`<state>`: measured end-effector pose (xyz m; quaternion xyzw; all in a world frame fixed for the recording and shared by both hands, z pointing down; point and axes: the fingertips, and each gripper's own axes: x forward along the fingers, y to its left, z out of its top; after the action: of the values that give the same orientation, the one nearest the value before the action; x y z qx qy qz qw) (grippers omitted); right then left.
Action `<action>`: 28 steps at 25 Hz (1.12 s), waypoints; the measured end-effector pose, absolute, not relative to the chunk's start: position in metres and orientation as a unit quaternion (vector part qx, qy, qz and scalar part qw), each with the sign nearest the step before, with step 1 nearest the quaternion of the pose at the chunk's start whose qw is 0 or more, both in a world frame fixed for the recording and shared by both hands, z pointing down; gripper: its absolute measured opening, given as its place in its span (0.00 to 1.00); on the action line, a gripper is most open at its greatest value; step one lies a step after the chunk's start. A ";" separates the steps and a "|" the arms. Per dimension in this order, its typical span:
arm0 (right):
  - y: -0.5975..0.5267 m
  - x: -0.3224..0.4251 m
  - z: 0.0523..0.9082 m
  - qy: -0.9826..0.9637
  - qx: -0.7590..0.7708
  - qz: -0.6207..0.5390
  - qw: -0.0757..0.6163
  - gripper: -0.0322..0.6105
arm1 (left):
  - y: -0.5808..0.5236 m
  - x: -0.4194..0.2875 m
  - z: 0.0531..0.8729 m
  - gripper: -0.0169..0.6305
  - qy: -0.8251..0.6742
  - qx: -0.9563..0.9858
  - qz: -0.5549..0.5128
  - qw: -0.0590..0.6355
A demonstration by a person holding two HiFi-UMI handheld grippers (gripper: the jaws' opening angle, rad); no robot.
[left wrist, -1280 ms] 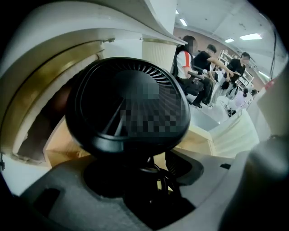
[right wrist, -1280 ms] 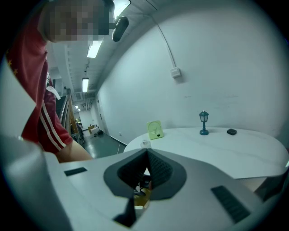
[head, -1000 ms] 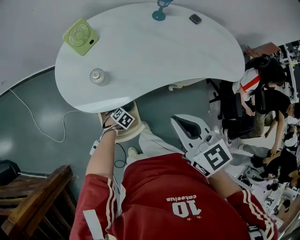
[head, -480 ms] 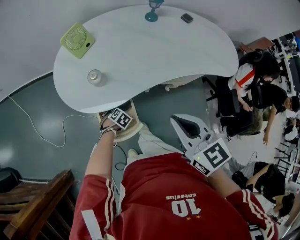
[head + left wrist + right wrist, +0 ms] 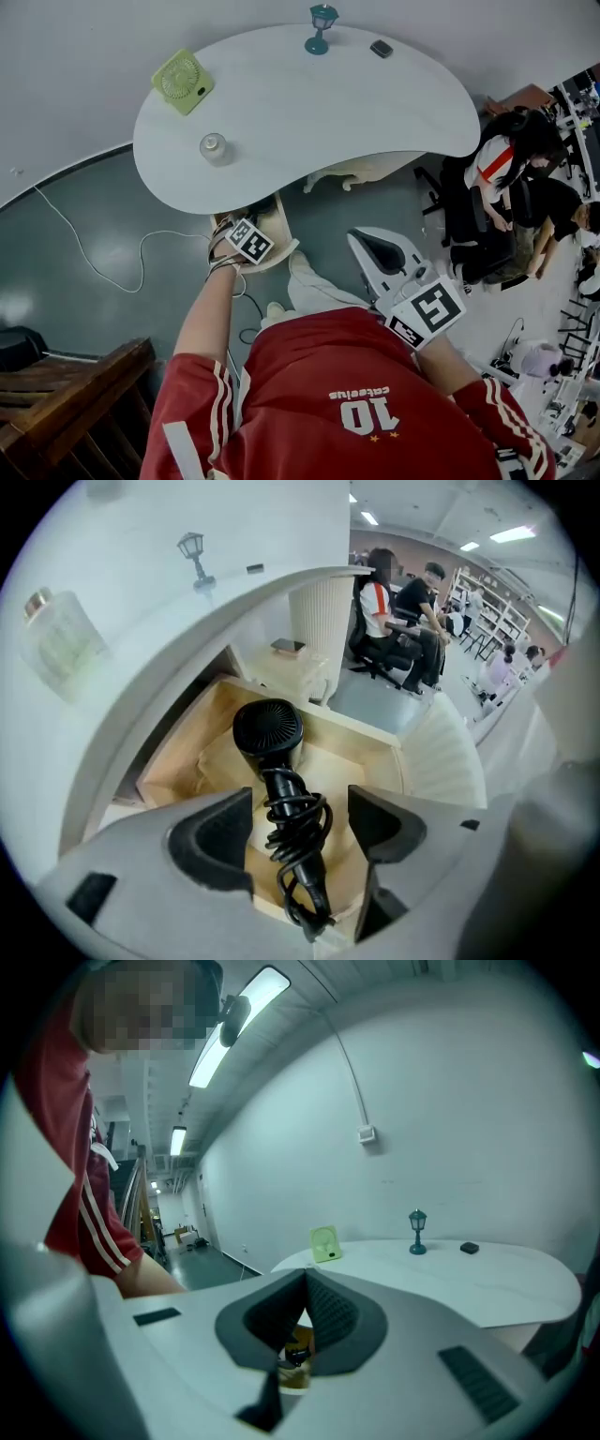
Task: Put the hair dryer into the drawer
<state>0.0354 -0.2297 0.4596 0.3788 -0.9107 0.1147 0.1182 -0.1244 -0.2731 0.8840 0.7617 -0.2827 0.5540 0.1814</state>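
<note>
The left gripper (image 5: 298,803) points steeply down over the light wooden drawer (image 5: 370,761), which stands pulled out from under the white kidney-shaped table (image 5: 309,103). Its 2 jaws are spread wide and have just been opening, and they pinch nothing. Below this gripper, in the gap between the jaws and clear of both pads, the black hair dryer (image 5: 268,731) lies on the drawer bottom. Its round grille end points away from the gripper, and its black cord (image 5: 300,836) is coiled around the handle on the nearer side.

On the table beyond this gripper, a green square fan (image 5: 182,81) sits far off to its left. A clear glass bottle (image 5: 61,635) stands nearer, also to its left. A small teal lamp-post figure (image 5: 195,555) and a small dark flat object (image 5: 255,569) stand at the table's far edge.

The right gripper (image 5: 305,1309) is held well apart to the right of the left one, away from the drawer and aimed almost level toward the table. Its 2 jaws are pressed together at the tips with nothing between them. Farther to its right, seated people (image 5: 511,173) occupy dark chairs.
</note>
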 end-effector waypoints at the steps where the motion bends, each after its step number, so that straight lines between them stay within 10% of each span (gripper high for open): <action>1: -0.226 0.034 0.457 -0.911 0.380 0.112 0.115 0.06 | -0.270 -0.126 0.878 0.53 -0.286 0.764 0.550 0.179; 28: -0.136 -0.002 0.355 -0.909 0.413 0.043 0.038 0.06 | -0.166 -0.115 0.605 0.51 -0.354 0.872 0.331 0.073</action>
<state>-0.0023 -0.1363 0.3554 0.4127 -0.9091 0.0425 0.0379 -0.1152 -0.1659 0.6048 0.8718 -0.3541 0.3305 0.0730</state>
